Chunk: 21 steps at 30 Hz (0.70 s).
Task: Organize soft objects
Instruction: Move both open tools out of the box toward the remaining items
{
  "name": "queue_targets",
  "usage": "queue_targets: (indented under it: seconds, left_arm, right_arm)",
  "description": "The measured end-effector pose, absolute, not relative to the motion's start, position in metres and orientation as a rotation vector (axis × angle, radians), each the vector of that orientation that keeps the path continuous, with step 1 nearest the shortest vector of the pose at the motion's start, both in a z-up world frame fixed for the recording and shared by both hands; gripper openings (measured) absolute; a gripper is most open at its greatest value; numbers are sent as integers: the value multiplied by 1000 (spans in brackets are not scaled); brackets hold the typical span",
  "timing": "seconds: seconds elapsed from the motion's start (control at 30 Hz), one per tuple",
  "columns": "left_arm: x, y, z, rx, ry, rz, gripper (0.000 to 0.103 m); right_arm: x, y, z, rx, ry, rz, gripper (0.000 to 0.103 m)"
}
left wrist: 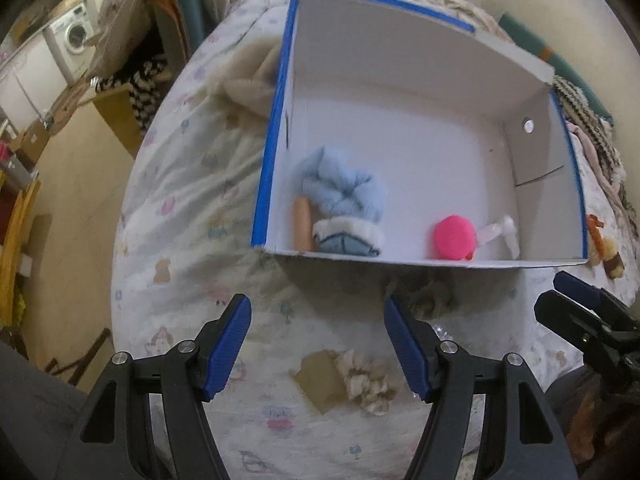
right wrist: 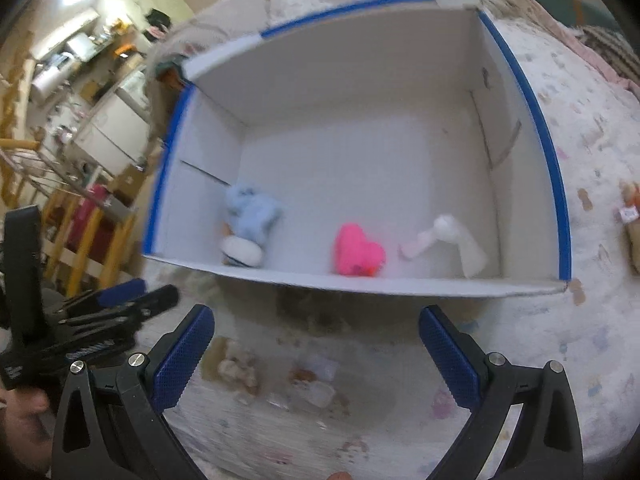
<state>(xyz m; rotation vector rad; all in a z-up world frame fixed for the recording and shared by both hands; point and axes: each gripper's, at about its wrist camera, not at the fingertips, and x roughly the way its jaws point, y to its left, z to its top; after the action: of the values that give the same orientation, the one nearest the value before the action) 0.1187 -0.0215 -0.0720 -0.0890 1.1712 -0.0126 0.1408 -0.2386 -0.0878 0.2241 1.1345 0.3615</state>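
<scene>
A white cardboard box with blue tape on its rim (left wrist: 276, 128) (right wrist: 556, 184) stands on a patterned bedsheet. Inside lie a light blue plush toy (left wrist: 344, 200) (right wrist: 250, 216), a pink heart plush (left wrist: 454, 238) (right wrist: 358, 250) and a white plush (left wrist: 506, 232) (right wrist: 452, 240). My left gripper (left wrist: 318, 344) is open and empty, just in front of the box's near wall. My right gripper (right wrist: 316, 356) is open and empty, also in front of the box. A small beige fluffy toy (left wrist: 366, 384) (right wrist: 240, 368) lies on the sheet between the left fingers.
A brown plush toy (left wrist: 608, 256) (right wrist: 632, 220) lies right of the box. A beige plush (left wrist: 256, 80) rests against the box's left outside wall. A small clear wrapped item (right wrist: 312, 388) lies near the right gripper. Furniture and a washing machine (left wrist: 74, 34) stand far left.
</scene>
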Motion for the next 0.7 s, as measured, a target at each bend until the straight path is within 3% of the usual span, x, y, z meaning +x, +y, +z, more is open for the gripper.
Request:
queue_targets:
  seconds: [0.53,0.7]
  left_arm:
    - [119,-23,-141,-205,1506,-59,66]
    - [114,-28,-146,-168,1511,-52,65]
  right_arm:
    - [155,-259,-116,269,1234,211,103]
    - [155,-258,-116,265,1236,205,103]
